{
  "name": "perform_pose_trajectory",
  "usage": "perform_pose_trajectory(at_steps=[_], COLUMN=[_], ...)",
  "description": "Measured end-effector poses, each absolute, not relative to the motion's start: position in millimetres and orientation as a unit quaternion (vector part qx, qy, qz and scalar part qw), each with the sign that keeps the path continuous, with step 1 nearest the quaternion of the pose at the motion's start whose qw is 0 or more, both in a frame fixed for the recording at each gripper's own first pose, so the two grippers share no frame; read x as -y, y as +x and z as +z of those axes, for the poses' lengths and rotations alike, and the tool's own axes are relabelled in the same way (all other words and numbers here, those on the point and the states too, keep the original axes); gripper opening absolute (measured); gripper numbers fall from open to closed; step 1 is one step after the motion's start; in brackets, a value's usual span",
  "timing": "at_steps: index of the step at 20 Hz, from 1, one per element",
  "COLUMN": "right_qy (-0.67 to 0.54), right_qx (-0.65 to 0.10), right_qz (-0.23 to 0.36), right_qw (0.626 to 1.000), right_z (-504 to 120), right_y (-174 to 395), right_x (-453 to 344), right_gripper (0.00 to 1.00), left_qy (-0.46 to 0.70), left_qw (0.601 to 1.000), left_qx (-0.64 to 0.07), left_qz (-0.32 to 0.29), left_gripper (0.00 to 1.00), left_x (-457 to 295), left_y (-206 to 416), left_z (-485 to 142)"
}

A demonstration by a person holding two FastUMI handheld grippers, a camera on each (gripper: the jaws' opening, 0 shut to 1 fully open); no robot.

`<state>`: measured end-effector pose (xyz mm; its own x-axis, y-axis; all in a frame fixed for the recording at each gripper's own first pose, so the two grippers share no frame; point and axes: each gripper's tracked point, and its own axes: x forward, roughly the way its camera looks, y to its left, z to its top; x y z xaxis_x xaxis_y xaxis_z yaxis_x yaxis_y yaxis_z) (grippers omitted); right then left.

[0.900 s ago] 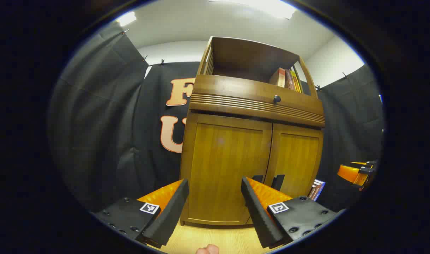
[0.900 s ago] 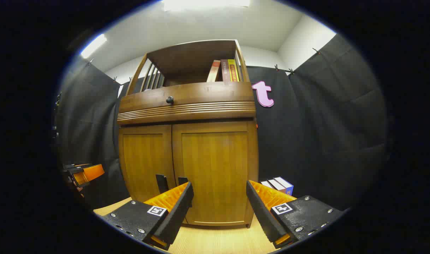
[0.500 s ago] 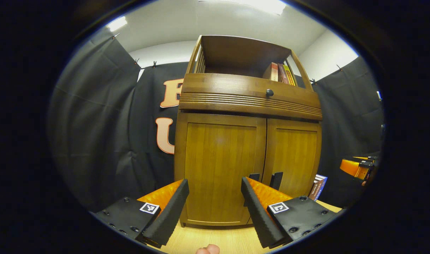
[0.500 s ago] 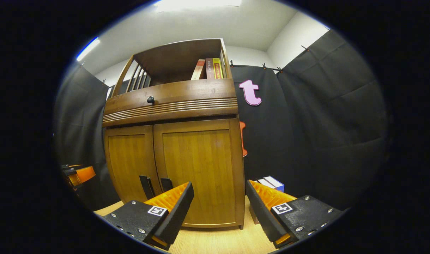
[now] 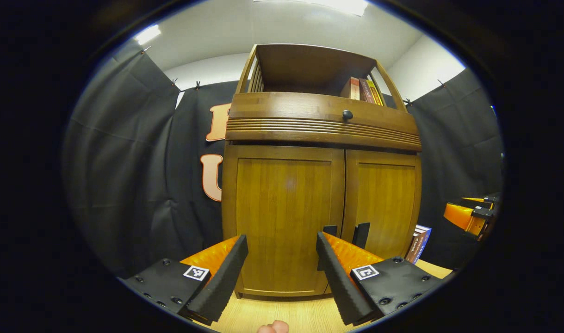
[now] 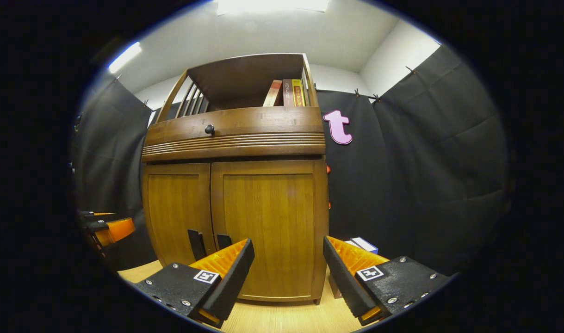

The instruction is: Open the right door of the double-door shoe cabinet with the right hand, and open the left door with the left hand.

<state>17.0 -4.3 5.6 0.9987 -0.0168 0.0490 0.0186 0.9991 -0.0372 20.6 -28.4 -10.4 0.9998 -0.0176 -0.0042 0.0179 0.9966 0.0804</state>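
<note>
Shoe cabinet [image 5: 323,185] stands directly ahead of both claws, both doors closed. Left gripper [image 5: 282,259] released, fingers spread, facing the left door [image 5: 284,217]. Right gripper [image 6: 288,263] likewise released, facing the right door [image 6: 268,222]. Two dark handles [image 6: 210,243] flank the centre seam, apparently untouched.

Your left gripper [image 5: 282,268] has two wedge-shaped fingers, orange on their ridged backs, black and serrated on the pads [image 5: 219,282]. Screwed black base plates carry small square black-and-white markers. Your right gripper [image 6: 288,273] is built alike.
</note>
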Motion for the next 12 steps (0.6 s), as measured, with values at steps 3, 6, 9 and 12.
perform_pose_trajectory(at_steps=[3, 6, 9, 12], right_qy=[-0.005, -0.001, -0.003, -0.003], right_qx=[0.024, 0.021, 0.023, 0.019], right_qz=[-0.004, -0.004, -0.003, 0.021], right_qw=[1.0, 1.0, 1.0, 1.0], right_z=[6.2, 5.1, 7.8, 9.6], right_y=[16.9, 16.9, 21.2, 37.9], right_x=[0.1, -1.5, -4.7, -21.2], right_gripper=[0.93, 1.0, 1.0, 1.0], left_qy=[0.035, 0.035, 0.033, 0.034], left_qw=[0.999, 0.999, 0.999, 0.999], left_qx=[-0.006, -0.008, -0.007, -0.009], left_qz=[-0.011, -0.012, -0.009, -0.007], left_gripper=[0.94, 0.94, 0.94, 0.94], left_x=[29.7, 29.2, 26.5, 23.6], left_y=[22.5, 23.1, 24.5, 22.2], left_z=[-13.1, -15.5, -15.5, -16.8])
